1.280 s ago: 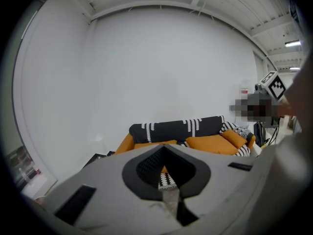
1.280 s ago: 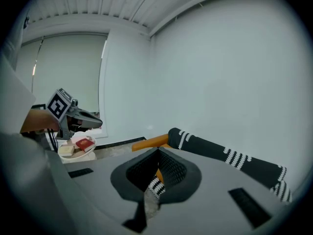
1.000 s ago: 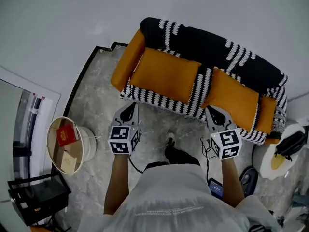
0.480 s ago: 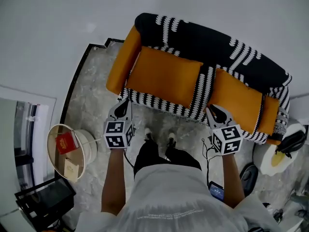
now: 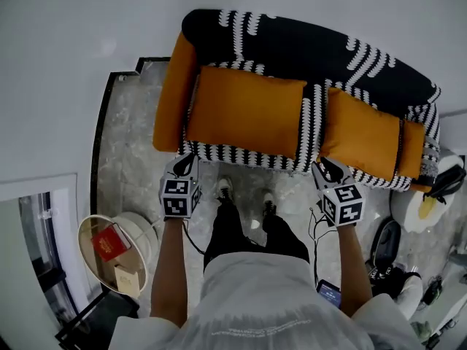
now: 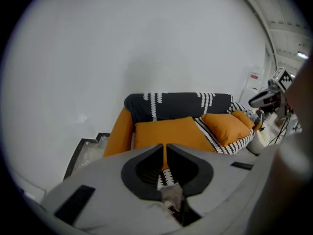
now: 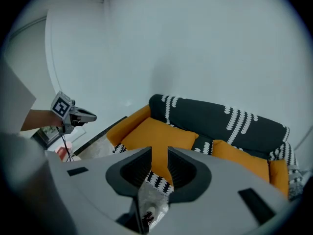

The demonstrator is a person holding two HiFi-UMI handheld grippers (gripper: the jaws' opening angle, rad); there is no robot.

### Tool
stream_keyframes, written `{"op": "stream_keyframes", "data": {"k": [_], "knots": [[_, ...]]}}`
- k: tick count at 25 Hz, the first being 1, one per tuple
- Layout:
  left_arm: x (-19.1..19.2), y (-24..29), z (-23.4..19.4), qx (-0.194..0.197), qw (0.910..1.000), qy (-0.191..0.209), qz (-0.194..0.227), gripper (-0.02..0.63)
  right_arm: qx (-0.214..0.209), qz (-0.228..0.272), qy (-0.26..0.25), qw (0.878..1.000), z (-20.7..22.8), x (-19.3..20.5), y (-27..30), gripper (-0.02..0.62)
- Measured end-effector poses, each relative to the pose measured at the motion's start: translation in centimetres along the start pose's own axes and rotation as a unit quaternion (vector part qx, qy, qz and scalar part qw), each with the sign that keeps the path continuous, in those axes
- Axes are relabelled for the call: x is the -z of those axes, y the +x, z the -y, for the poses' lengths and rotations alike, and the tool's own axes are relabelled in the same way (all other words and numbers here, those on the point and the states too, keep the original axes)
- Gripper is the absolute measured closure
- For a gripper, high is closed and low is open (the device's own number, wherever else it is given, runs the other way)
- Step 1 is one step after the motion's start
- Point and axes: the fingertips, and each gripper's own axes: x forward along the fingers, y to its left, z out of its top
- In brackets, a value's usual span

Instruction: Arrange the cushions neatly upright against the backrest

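While cushion (image 5: 244, 111) lies flat, seat edge (image 5: 241, 154) shows.

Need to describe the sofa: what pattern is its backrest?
The backrest is black with white ribbed stripes; head view shows it best.

Plain white wall (image 5: 73, 35), grey marbled floor (image 5: 124, 144), round side table (image 5: 142, 232) at left.

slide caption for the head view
Left gripper and right gripper, empty fingers opening, face a sofa with large orange cushion and small cushion on its seat.
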Motion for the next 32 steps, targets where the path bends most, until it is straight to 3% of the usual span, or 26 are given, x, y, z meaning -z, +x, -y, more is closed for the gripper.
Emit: {"op": "stream_keyframes", "data": {"k": [5,13,21,27,32], "knots": [[3.0,4.9,-3.6,0.030,0.9988,-0.007,-0.038,0.541,0.027,-0.027,0.040,0.998,0.6,3.0,5.2,0.491],[9.1,12.7,-8.2,0.059,0.9938,-0.008,-0.094,0.520,0.064,-0.109,0.069,0.990,2.2,11.0,13.6,0.480],[14.6,20.4,-11.1,0.033,0.9897,-0.010,-0.139,0.469,0.078,-0.150,0.094,0.981,4.2,17.3,20.0,0.468],[19.2,24.7,-12.7,0.025,0.9831,-0.014,-0.181,0.468,0.075,-0.175,0.107,0.976,5.2,22.3,24.3,0.468],[21.5,27.0,-14.0,-0.001,0.9814,-0.010,-0.192,0.466,0.075,-0.180,0.119,0.974,5.6,24.2,26.8,0.468]]}}
